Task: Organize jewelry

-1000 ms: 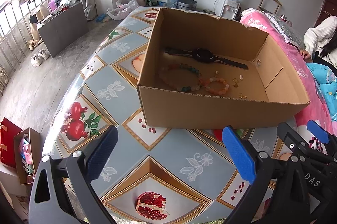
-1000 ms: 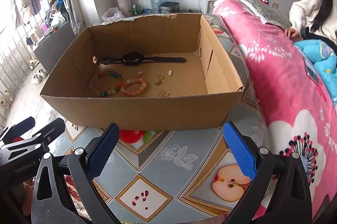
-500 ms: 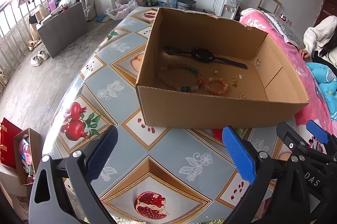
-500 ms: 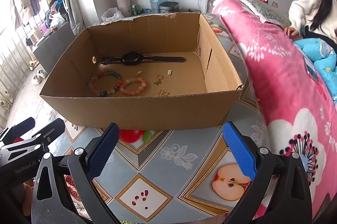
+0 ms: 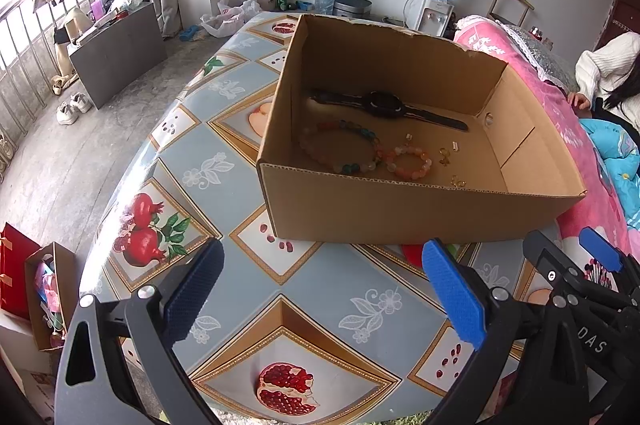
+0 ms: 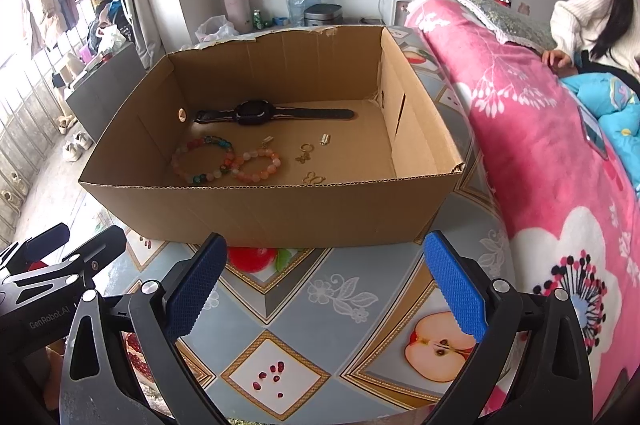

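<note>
Round table (image 5: 224, 161) with fruit-print tiled cloth, pomegranates and apples on grey and cream squares. Pink floral blanket (image 6: 560, 153) on a bed along the table's right side; a person in a white sweater (image 6: 584, 9) at the far end of it. Open cardboard box (image 6: 272, 209) sits on the table, flaps gone, far rim torn and uneven, a small round hole in its left wall as the right wrist view shows it. All jewelry lies on the box floor. Black watch (image 6: 256, 113) laid flat, strap stretched out, toward the back wall. In front of it the multicolour bead bracelet (image 6: 202, 161), the larger loop, with green, orange and pale beads. Just beside it on the right and touching it, the smaller orange-pink bead bracelet (image 6: 258, 167). Right of those, small gold pieces (image 6: 305, 153), well apart from the watch: one ringed charm, one butterfly-like piece near the front wall, two tiny silver-looking clasps; detail too small to tell more. Left gripper (image 5: 320, 289) hovers over the table in front of the box, jaws spread wide, blue pads holding nothing. Right gripper (image 6: 324, 285) likewise in front of the box, jaws released wide, empty. Each gripper shows at the edge of the other's view, side by side, neither touching the box.
</note>
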`<action>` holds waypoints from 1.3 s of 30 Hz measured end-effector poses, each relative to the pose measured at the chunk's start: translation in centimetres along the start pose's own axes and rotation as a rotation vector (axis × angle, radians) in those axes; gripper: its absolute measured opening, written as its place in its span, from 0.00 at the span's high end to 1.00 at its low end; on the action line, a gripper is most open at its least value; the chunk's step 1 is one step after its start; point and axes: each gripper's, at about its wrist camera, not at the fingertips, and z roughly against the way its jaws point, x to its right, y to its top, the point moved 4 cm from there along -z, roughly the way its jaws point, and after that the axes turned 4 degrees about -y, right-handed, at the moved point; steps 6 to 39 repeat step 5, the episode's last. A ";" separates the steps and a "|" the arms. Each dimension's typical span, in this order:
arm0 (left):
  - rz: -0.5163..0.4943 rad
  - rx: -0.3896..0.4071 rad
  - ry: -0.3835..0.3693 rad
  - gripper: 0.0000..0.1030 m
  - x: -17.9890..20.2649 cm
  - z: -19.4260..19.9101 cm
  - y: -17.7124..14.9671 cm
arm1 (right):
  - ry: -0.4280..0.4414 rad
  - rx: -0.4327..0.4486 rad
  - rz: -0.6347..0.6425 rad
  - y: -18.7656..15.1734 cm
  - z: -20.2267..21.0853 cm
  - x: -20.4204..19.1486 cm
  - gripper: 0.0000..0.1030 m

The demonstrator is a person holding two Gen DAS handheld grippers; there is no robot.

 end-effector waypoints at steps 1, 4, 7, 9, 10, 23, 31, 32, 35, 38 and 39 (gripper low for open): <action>0.001 -0.001 0.002 0.05 0.0 0.0 0.0 | 0.001 -0.001 -0.001 0.0 0.0 0.0 0.08; 0.002 0.000 0.001 0.05 -0.1 0.1 0.2 | 0.003 -0.001 0.000 0.0 0.0 0.0 0.08; 0.002 0.001 0.002 0.05 -0.1 0.1 0.2 | 0.002 0.000 0.000 0.0 0.0 0.0 0.08; 0.002 0.001 0.002 0.05 -0.1 0.1 0.2 | 0.002 0.000 0.000 0.0 0.0 0.0 0.08; 0.002 0.001 0.002 0.05 -0.1 0.1 0.2 | 0.002 0.000 0.000 0.0 0.0 0.0 0.08; 0.002 0.001 0.002 0.05 -0.1 0.1 0.2 | 0.002 0.000 0.000 0.0 0.0 0.0 0.08; 0.002 0.001 0.002 0.05 -0.1 0.1 0.2 | 0.002 0.000 0.000 0.0 0.0 0.0 0.08; 0.002 0.001 0.002 0.05 -0.1 0.1 0.2 | 0.002 0.000 0.000 0.0 0.0 0.0 0.08; 0.002 0.001 0.002 0.05 -0.1 0.1 0.2 | 0.002 0.000 0.000 0.0 0.0 0.0 0.08; 0.002 0.001 0.002 0.05 -0.1 0.1 0.2 | 0.002 0.000 0.000 0.0 0.0 0.0 0.08; 0.002 0.001 0.002 0.05 -0.1 0.1 0.2 | 0.002 0.000 0.000 0.0 0.0 0.0 0.08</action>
